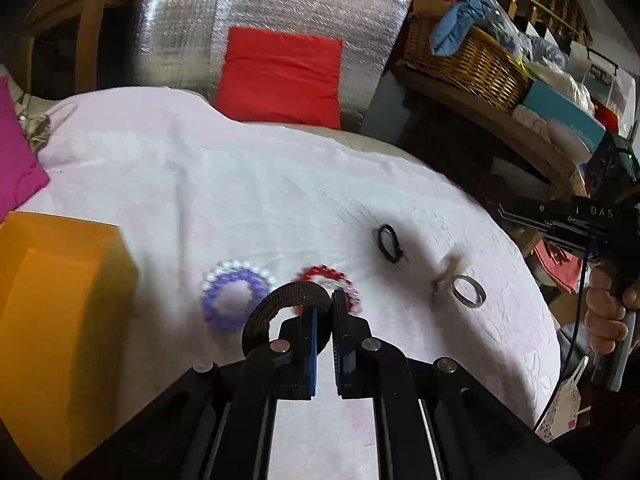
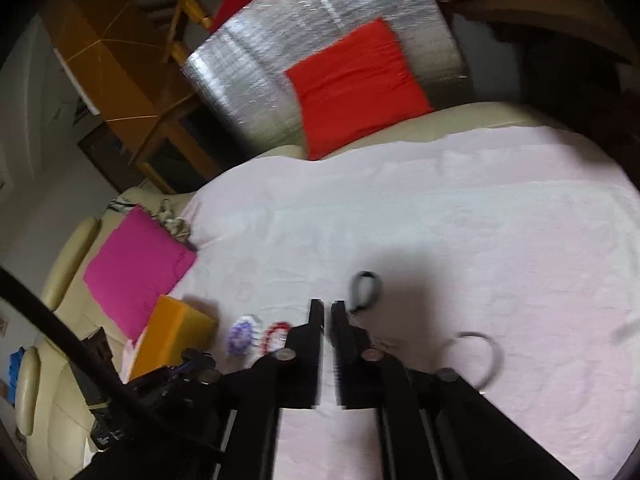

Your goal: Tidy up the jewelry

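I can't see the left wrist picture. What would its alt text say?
The left tool grips a dark brown bangle above a pale pink cloth. On the cloth lie a purple and white beaded bracelet, a red beaded bracelet, a black ring and a silver ring. An orange box sits left.
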Available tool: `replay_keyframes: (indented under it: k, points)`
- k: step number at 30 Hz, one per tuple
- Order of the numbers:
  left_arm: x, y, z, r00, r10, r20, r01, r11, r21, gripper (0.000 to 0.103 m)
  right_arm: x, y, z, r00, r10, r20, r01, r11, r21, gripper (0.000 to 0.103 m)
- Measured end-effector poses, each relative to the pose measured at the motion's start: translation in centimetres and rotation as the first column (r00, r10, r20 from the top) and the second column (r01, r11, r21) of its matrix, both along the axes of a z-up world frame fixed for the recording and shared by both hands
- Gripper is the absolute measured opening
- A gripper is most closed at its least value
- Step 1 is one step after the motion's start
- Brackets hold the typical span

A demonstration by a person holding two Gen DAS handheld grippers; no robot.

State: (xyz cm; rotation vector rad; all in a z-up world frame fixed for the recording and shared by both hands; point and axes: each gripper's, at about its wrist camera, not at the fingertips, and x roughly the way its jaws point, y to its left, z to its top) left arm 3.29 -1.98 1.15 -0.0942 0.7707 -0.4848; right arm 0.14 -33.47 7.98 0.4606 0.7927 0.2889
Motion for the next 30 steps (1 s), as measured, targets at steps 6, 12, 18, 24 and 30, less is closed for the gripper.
replay_keyframes:
  k: [6, 12, 18, 24, 30]
  points:
    - [-1.0, 3.4, 0.5, 1.0, 0.024, 0.017, -0.024, 1.0, 0.006, 0.007, 1.6, 6.6, 0.2, 0.998, 0.058, -0.02, -0.061, 0.982, -0.178, 0.004]
    - [-1.3, 4.4, 0.4, 1.0, 0.029, 0.005, -0.029, 1.0, -0.007, 0.007, 2.3, 6.6, -5.8, 0.98, 0.014, -0.196, -0.077, 0.945, -0.319, 0.066]
    - [-1.5, 3.4, 0.4, 1.0, -0.001, 0.006, 0.001, 1.0, -0.009, 0.007, 2.8, 7.3, -7.8, 0.986, 0.069, -0.154, -0.134, 0.874, -0.467, 0.066]
    - [-1.1, 2.9, -0.4, 1.0, -0.013, -0.018, 0.014, 1.0, 0.015, 0.007, 3.5, 8.5, -10.3, 0.973, 0.168, -0.158, -0.228, 0.81, -0.54, 0.067]
    - [-0.6, 2.4, -0.7, 0.999, -0.01, -0.035, 0.01, 1.0, 0.013, 0.007, 3.8, 7.7, -10.3, 0.95, 0.164, -0.265, -0.282, 0.814, -0.508, 0.001]
